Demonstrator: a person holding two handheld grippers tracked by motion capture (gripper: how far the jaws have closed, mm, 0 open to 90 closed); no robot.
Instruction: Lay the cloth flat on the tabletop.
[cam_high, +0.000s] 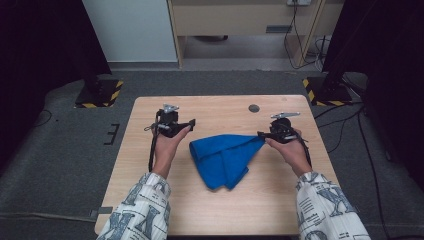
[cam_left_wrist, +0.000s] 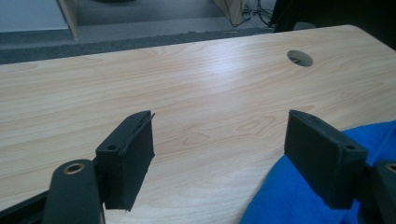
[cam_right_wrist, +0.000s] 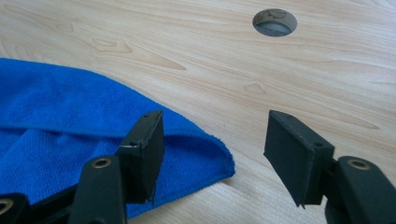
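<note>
Near the middle of the worktop lies a crumpled blue cloth. Its right tip touches the right gripper, whose jaws stand apart over the cloth's edge without pressing it. At the cloth's left, the left gripper hovers with jaws wide, holding nothing.

One blue cloth, one wooden table, one round table hole, two tongs

The high view looks steeply down from afar on the pale wooden surface. Both tool views skim it closely, sharing its round cable hole and the crumpled blue cloth.
</note>
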